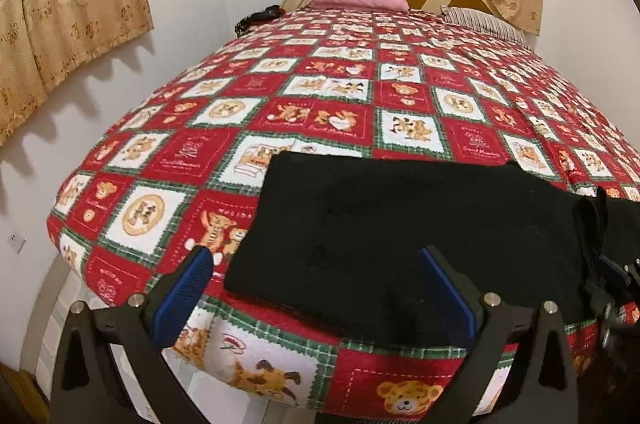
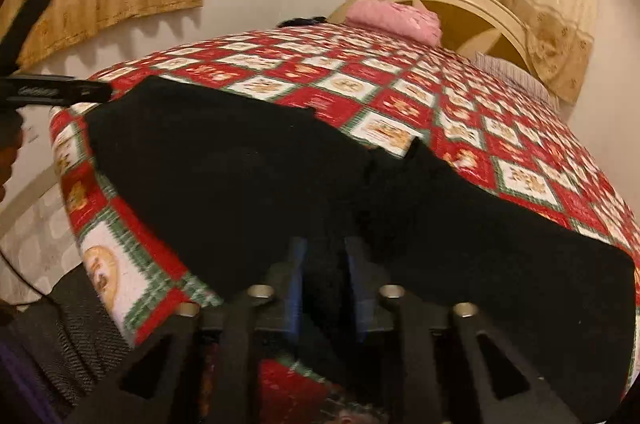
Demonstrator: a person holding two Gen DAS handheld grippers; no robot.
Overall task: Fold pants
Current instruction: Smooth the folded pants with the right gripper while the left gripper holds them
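The black pants (image 1: 384,224) lie flat at the near edge of the bed (image 1: 320,83), long axis running left to right. Their right end is cut off, and folds are lost in the dark cloth. The left gripper (image 1: 316,288) gapes wide over the near-left corner, clasping nothing. The right gripper (image 2: 322,284) is blurred; its narrow gap is unreadable.

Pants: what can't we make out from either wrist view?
- Pants folds and layers: both views, black cloth shows no detail.
- Right end of the pants: left wrist, cut off by the frame edge.
- Right tongs grip: right wrist, motion blur hides any contact with the cloth.
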